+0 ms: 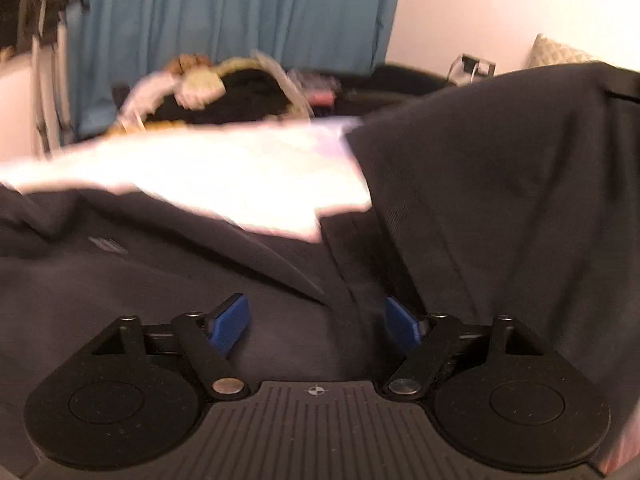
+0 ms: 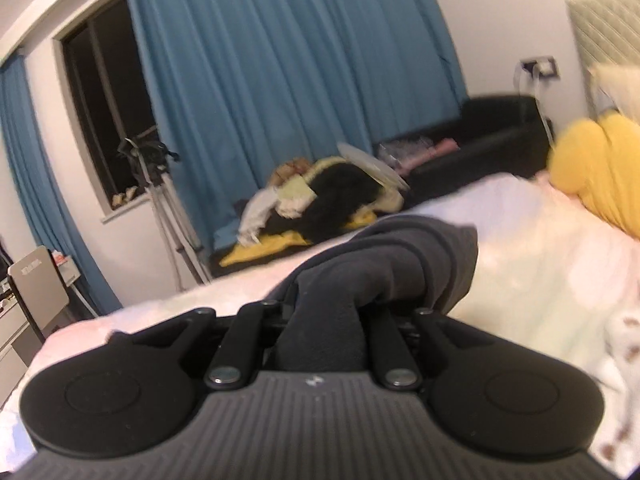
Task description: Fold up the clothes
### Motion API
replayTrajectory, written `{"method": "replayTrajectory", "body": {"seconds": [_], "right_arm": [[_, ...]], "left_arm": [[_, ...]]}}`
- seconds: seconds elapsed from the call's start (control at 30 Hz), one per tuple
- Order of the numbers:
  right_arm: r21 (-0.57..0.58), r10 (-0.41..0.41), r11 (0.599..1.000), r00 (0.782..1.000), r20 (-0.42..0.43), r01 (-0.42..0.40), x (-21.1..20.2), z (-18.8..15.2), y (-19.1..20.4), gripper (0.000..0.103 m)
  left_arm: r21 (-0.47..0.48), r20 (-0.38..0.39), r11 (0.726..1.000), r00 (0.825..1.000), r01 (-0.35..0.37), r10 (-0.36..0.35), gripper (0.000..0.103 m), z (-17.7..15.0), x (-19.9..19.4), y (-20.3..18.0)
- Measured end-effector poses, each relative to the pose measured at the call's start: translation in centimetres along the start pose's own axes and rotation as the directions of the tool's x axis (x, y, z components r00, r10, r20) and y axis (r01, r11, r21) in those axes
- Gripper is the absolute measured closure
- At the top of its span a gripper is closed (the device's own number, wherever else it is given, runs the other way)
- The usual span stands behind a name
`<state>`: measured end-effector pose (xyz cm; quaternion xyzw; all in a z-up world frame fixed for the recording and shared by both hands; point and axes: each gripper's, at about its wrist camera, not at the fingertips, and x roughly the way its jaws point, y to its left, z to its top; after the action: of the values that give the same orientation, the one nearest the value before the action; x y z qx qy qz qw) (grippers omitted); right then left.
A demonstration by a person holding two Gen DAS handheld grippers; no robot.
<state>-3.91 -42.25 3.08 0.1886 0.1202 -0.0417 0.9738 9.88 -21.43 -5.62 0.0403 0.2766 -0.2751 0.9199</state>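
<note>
Gripping a bunched fold of the dark garment [image 2: 384, 264], the right gripper [image 2: 320, 312] holds it clear of the bed [image 2: 540, 264], likely for folding over. Left gripper [image 1: 316, 320] hangs spread, empty, over cloth lying across the bed's near edge.

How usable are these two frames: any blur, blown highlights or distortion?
Left wrist: background smeared by motion, white bedsheet blown out, dark garment fairly sharp. Right wrist: mildly soft, curtain bowed by fisheye, bedsheet overexposed.
</note>
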Motion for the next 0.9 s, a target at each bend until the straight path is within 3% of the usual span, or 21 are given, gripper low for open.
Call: {"method": "replayTrajectory", "body": {"seconds": [0.17, 0.3, 0.47, 0.7, 0.8, 0.9], "right_arm": [[-0.062, 0.052, 0.997, 0.999, 0.016, -0.051, 3.8, 0.6, 8.3, 0.089], [-0.119, 0.093, 0.989, 0.996, 0.001, -0.093, 7.7, -0.8, 15.7, 0.089], [-0.268, 0.157, 0.948, 0.984, -0.079, -0.172, 13.4, -5.5, 25.4, 0.089], [-0.457, 0.129, 0.859, 0.960, -0.248, -0.233, 22.1, -16.5, 34.8, 0.086], [-0.524, 0.105, 0.820, 0.960, -0.258, -0.230, 24.1, -20.1, 36.4, 0.076], [-0.551, 0.121, 0.800, 0.963, -0.243, -0.239, 24.3, -20.9, 37.0, 0.063]], "left_arm": [[-0.016, 0.094, 0.998, 0.993, -0.067, 0.068, 0.014, 2.5, -7.0, 6.7], [-0.156, 0.210, 0.978, 0.962, -0.141, 0.172, 0.011, 3.0, -12.4, 13.8], [-0.377, 0.283, 0.907, 0.909, -0.189, 0.307, 0.011, 1.4, -15.4, 23.0], [-0.564, 0.313, 0.809, 0.863, -0.168, 0.397, 0.011, -1.0, -16.7, 31.8], [-0.606, 0.316, 0.784, 0.864, -0.134, 0.392, 0.011, -2.1, -16.1, 33.8], [-0.607, 0.323, 0.788, 0.875, -0.102, 0.362, 0.011, -2.5, -15.3, 34.6]]}}
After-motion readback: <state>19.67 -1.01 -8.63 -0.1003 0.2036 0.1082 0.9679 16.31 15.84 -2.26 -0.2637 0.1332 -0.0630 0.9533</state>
